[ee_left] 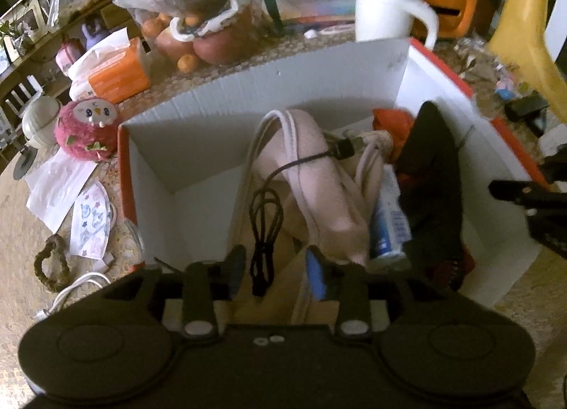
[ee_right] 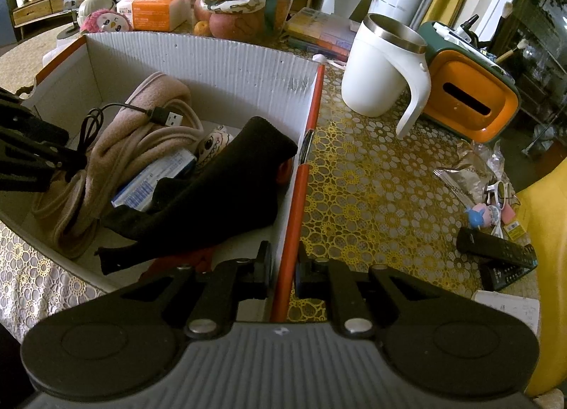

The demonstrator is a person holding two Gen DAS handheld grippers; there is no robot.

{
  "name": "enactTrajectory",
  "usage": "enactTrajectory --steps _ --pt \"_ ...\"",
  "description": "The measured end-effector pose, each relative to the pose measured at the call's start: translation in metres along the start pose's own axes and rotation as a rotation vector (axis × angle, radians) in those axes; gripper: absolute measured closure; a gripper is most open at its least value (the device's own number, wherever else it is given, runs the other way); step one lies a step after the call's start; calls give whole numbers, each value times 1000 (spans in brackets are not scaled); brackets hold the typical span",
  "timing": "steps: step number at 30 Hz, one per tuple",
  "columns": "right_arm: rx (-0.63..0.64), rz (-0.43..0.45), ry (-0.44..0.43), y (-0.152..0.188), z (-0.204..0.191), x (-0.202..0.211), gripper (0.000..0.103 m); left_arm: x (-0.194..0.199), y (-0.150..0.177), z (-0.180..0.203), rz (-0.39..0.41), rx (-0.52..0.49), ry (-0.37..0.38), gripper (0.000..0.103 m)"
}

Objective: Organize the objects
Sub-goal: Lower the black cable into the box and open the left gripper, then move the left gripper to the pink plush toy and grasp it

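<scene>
- The black cable (ee_left: 264,228) is light and limp. It hangs in loose loops and will sag or unravel if taken by one strand, so the bundled loops or the stiff USB plug (ee_left: 345,148) are the better places to take it.
- It is thin, dark and coiled into a narrow hank; its plug end lies across the pink cloth (ee_left: 312,168).
- The hank sits inside the box (ee_left: 212,115), between the fingers of the left gripper (ee_left: 276,260).
- Left jaws stand partly apart with the hank in the gap. The pads do not seem to press it, so I judge it released.
- The right gripper (ee_right: 281,267) is clamped tight on the box's orange-edged side wall (ee_right: 301,189), one finger inside and one outside, steadying the box.
- The box is light corrugated board, stiff enough to hold by a wall but easy to tip or crush.
- Beside the cable lie a pale cord (ee_right: 170,136), a blue-and-white pack (ee_right: 152,182), a small doll (ee_right: 212,143) and a black cloth (ee_right: 226,192), all soft or light.
- On the table outside, a plush (ee_left: 88,129), a mask (ee_left: 90,221) and a mug (ee_right: 382,68) are not yet stowed.
</scene>
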State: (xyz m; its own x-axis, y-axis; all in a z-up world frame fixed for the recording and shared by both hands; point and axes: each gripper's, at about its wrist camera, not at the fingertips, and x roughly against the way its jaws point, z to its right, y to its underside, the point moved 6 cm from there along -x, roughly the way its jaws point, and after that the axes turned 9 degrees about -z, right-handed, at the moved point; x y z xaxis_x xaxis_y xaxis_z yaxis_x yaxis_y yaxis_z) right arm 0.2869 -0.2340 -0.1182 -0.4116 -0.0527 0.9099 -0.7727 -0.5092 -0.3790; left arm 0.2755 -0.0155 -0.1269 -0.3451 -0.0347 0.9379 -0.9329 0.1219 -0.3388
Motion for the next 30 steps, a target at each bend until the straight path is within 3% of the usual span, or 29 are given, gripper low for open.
enactTrajectory --steps 2,13,21,30 --pt "-1 -1 0 0 0 0 91 8 1 0 20 -4 28 54" --pt "-3 -6 4 1 0 0 91 55 12 -10 135 -16 107 46" --pt "0 -13 6 4 -3 3 91 70 19 -52 178 39 69 43" --pt "3 -18 1 5 -3 5 91 82 32 -120 214 141 5 31"
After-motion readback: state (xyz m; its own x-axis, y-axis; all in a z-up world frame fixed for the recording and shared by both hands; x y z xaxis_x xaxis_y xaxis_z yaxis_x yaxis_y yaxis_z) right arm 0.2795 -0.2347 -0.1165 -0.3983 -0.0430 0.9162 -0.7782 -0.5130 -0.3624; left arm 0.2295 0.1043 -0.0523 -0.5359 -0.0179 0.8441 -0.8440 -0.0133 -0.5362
